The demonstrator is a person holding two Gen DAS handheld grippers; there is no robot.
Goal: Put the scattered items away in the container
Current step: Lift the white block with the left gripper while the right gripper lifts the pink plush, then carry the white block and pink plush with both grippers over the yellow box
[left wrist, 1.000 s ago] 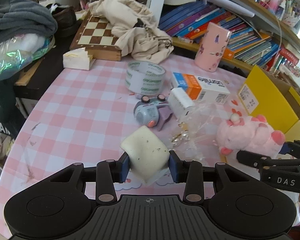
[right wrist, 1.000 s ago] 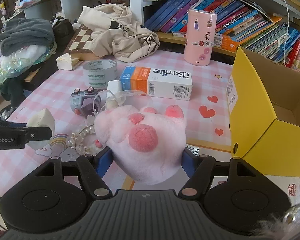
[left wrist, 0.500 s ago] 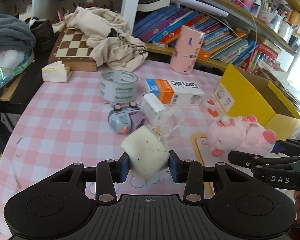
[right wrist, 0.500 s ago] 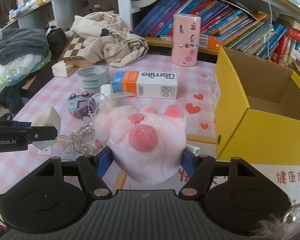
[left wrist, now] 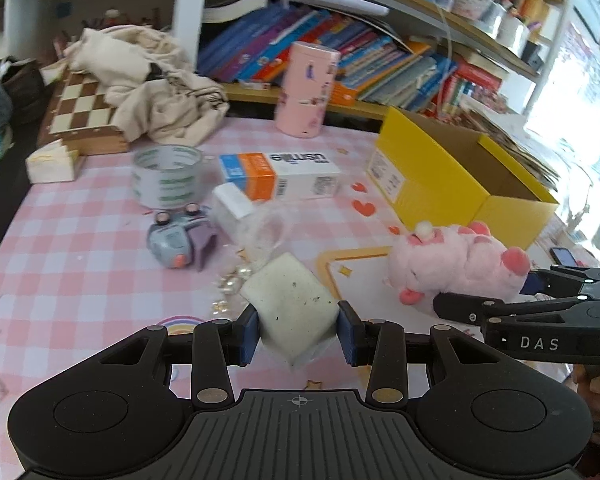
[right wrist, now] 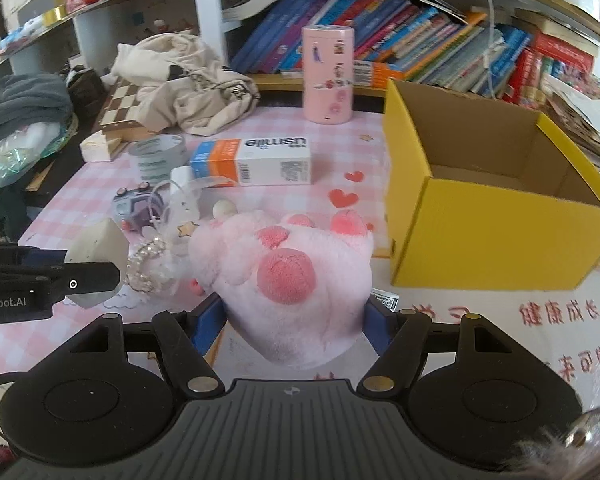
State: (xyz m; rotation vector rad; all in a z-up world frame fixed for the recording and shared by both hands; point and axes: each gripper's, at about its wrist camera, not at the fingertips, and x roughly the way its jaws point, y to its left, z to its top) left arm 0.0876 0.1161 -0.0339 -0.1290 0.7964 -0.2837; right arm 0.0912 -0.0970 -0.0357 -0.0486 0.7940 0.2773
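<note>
My left gripper (left wrist: 298,326) is shut on a speckled white sponge block (left wrist: 290,306) and holds it above the pink checked table; the block also shows in the right wrist view (right wrist: 96,256). My right gripper (right wrist: 296,324) is shut on a pink plush paw (right wrist: 288,276), also seen in the left wrist view (left wrist: 456,268), held above the table. The open yellow cardboard box (right wrist: 496,216) stands to the right of the paw and looks empty; it also shows in the left wrist view (left wrist: 452,176).
On the table lie a usmile box (left wrist: 280,174), a tape roll (left wrist: 166,174), a grey-purple toy (left wrist: 178,238), a small white box (left wrist: 232,210), clear plastic wrap (left wrist: 266,232) and a pearl bracelet (right wrist: 146,264). A pink tin (left wrist: 306,90), chessboard (left wrist: 82,116) and cloth (left wrist: 148,80) are behind.
Both grippers have lifted with their loads and swung right, so the yellow box now shows closer and more fully in both views. Both holds are unchanged.
</note>
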